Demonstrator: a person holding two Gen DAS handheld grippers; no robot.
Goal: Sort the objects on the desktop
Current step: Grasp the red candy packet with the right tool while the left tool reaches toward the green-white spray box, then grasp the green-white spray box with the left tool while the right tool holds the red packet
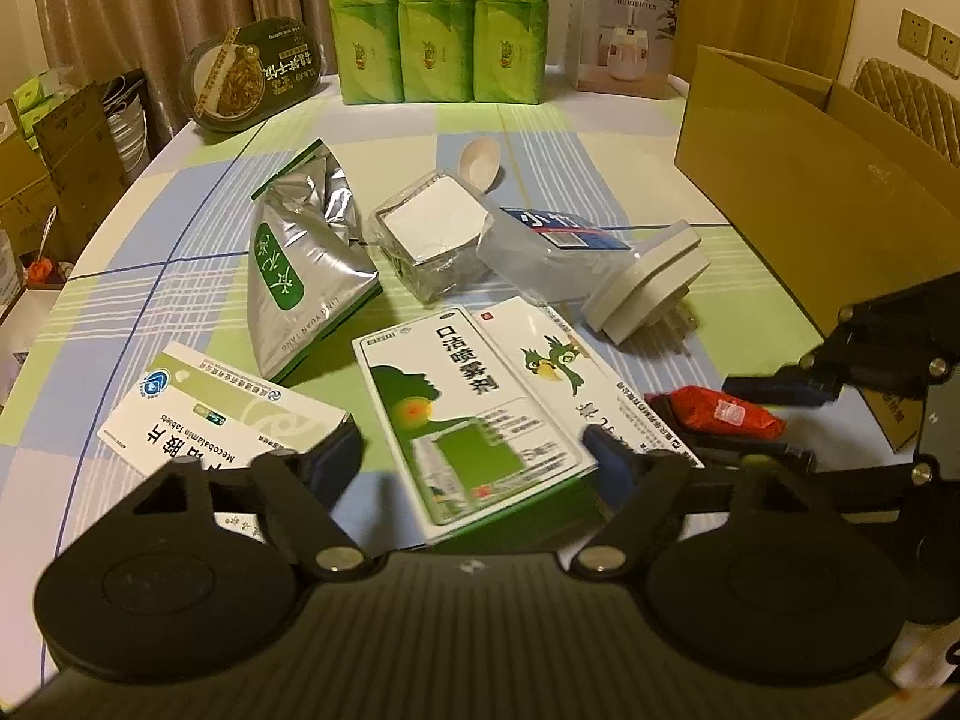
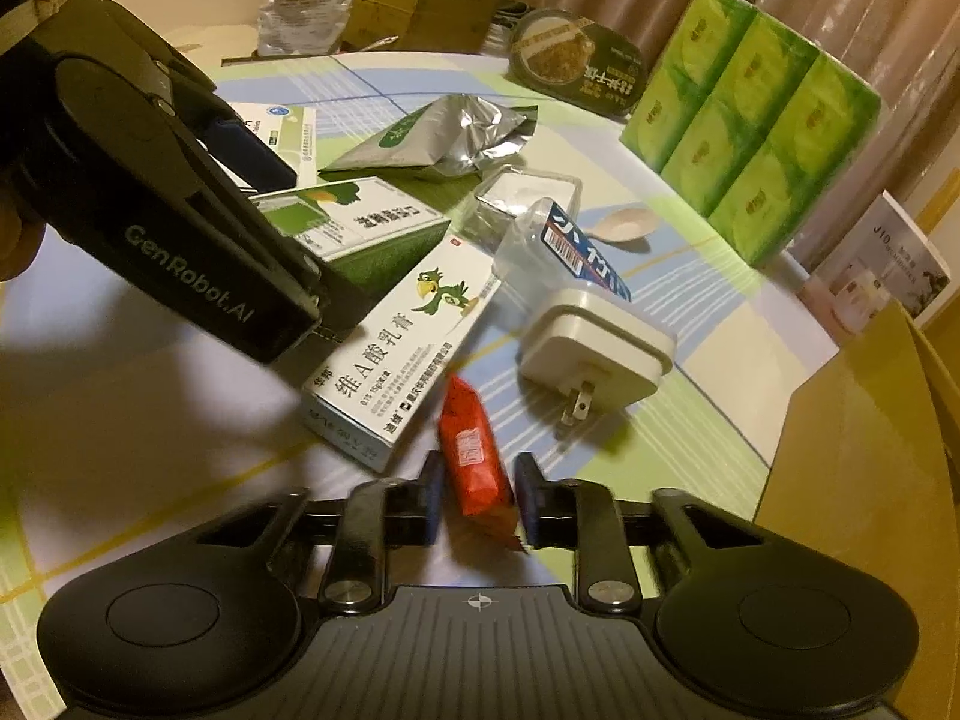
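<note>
Two grippers work: the right gripper (image 2: 477, 501) pinches the red sachet (image 2: 474, 456); lift straight, toward the cardboard box (image 2: 852, 450) at three o'clock (left gripper (image 1: 474, 456) gapes, empty).

Left gripper (image 1: 474, 456) jaws straddle spray box (image 1: 474, 414)

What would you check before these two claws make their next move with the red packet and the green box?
1. Red packet between the right claw's fingers: ok.
2. Fingers actually pressing the packet: cannot tell; small gaps show on both sides.
3. Packet clear of the parrot box: ok, apart.
4. Green spray box between the left claw's open fingers: ok.
5. Spray box free to lift: not ok, it overlaps the parrot box.
6. Cardboard box open at the top to receive items: ok; contents cannot tell.
</note>
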